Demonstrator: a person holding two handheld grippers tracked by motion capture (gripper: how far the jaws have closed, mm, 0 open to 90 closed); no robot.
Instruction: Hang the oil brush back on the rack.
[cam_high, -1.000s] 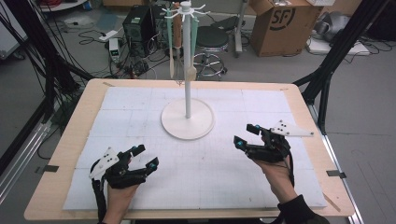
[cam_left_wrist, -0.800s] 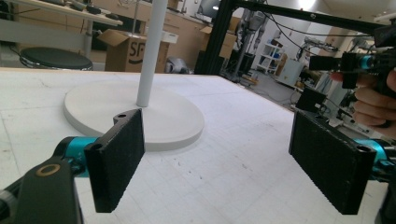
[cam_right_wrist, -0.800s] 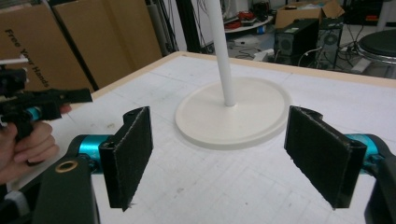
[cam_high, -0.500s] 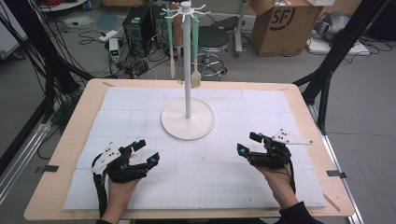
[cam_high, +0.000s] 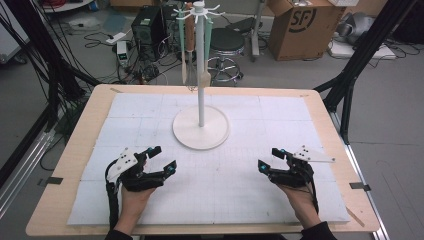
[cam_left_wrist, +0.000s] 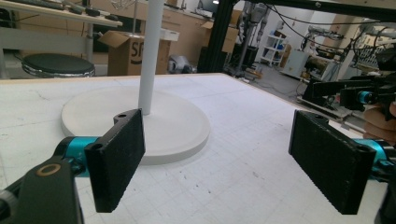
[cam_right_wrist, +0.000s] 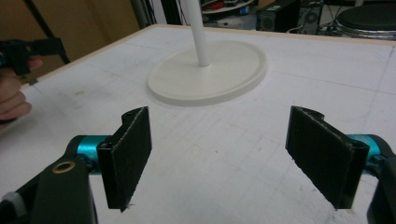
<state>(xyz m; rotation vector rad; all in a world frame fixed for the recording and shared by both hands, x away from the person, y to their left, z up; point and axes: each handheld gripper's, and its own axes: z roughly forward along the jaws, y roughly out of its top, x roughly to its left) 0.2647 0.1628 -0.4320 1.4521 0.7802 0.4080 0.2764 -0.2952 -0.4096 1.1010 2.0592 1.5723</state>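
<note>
Nearest the table's front edge, the left gripper and right gripper lie low over the white mat, each with jaws spread wide and nothing between them; neither touches anything but air. Both hands rest palm-down, grippers angled inward toward the centre. Between and beyond them stands the white rack on its round base, well apart from both. Utensils hang from its top hooks.

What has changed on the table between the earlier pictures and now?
The right gripper has moved down the picture toward the table's near edge, jaws open and empty. The left gripper shifted slightly, also open and empty. The white stand and its hanging utensils stayed put.
</note>
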